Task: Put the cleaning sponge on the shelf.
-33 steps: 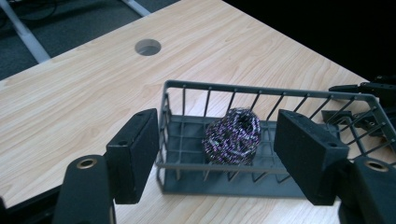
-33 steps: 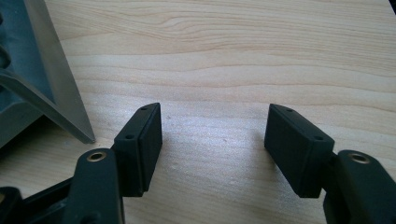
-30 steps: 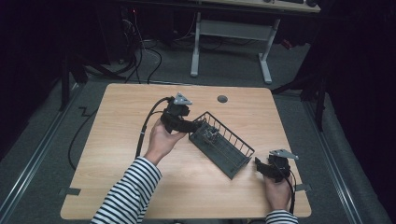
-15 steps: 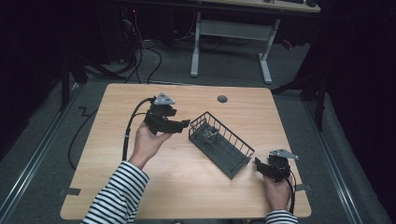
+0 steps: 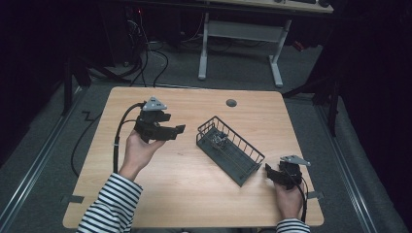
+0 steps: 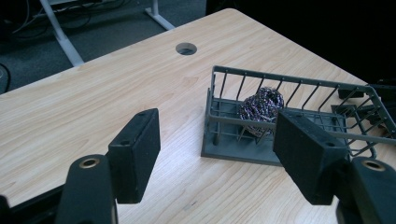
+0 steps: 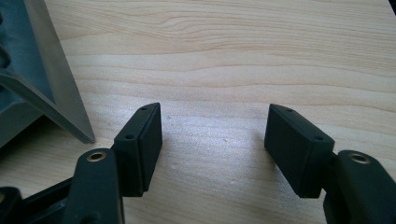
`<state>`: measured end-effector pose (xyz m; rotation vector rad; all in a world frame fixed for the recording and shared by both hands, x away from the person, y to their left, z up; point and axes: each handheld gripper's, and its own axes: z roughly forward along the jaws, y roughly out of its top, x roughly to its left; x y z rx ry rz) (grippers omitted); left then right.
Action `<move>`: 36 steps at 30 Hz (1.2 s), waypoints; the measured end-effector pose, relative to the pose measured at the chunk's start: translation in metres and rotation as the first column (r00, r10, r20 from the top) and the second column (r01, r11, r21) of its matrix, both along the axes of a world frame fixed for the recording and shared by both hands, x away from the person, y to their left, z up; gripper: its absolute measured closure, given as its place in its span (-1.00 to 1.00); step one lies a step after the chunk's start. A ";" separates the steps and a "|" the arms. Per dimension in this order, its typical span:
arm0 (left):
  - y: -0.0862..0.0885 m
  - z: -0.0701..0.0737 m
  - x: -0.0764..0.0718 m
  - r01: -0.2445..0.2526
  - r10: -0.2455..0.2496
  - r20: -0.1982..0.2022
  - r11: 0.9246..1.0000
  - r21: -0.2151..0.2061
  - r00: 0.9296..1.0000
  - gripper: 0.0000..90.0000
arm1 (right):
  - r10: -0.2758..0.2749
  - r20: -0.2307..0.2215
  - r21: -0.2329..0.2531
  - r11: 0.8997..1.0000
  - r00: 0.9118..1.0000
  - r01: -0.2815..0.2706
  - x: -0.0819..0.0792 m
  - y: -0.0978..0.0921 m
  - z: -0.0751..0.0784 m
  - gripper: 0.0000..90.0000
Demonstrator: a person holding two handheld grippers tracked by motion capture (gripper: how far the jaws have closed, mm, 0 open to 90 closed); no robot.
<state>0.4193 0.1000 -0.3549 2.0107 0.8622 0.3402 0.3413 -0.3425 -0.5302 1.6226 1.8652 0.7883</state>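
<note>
Seen from above: a pale wooden bench [image 5: 160,194] carrying a dark grey wire basket [image 5: 252,155], long and narrow, lying diagonally from upper left to lower right. Inside, at the upper-left end, a tangled ball of metal scouring wool [image 5: 219,141], resting on the basket floor close against the short end wall.

Left gripper [image 5: 178,129] held off the bench, just left of the basket's near end, fingers [image 6: 135,161] spread wide and gripping nothing; scouring wool [image 6: 261,105] ahead and slightly right of the gap, behind the wire end wall of the basket [image 6: 289,84].

Right gripper [image 5: 268,171] low at the basket's lower-right corner, fingers [image 7: 140,144] likewise parted and empty over bare wood, a grey corner of the basket [image 7: 56,88] off to one side.

Likely reading: left gripper closer to the wool, right closer to the basket's far, empty end. Any reach for the wool probably from above, over the rim, along the basket's long axis rather than through the wires.
</note>
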 end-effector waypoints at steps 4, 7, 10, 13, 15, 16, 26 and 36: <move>0.008 0.001 -0.004 -0.005 0.005 0.002 1.000 -0.004 1.000 -0.27 | 0.001 0.001 -0.001 1.000 1.000 -0.001 0.000 0.000 0.000 -0.18; 0.014 0.000 -0.007 -0.017 0.017 -0.003 1.000 -0.009 1.000 -0.27 | 0.001 0.001 -0.001 1.000 1.000 -0.001 0.000 0.000 0.000 -0.18; 0.021 -0.002 -0.010 -0.026 0.026 -0.008 1.000 -0.011 1.000 -0.28 | 0.000 0.000 0.000 1.000 1.000 0.000 0.000 0.000 0.000 -0.18; 0.029 -0.003 -0.013 -0.034 0.034 -0.010 0.999 -0.023 0.999 -0.28 | 0.000 0.000 0.001 1.000 1.000 0.000 0.000 0.000 0.000 -0.18; 0.034 -0.005 -0.014 -0.040 0.040 -0.011 0.999 -0.029 0.999 -0.28 | 0.000 -0.001 -0.002 1.000 1.000 0.000 0.000 0.000 0.000 -0.18; 0.037 -0.006 -0.015 -0.046 0.046 -0.011 0.998 -0.032 0.999 -0.28 | -0.001 -0.001 -0.001 1.000 1.000 0.001 0.000 0.000 0.000 -0.18; 0.070 -0.031 -0.033 -0.117 0.116 -0.030 0.992 -0.036 0.993 -0.29 | 0.000 0.000 -0.002 1.000 1.000 0.000 0.000 0.000 0.000 -0.18; 0.098 -0.072 -0.046 -0.189 0.186 -0.076 0.982 -0.030 0.980 -0.30 | 0.000 0.000 -0.002 1.000 1.000 0.000 0.000 0.000 0.000 -0.18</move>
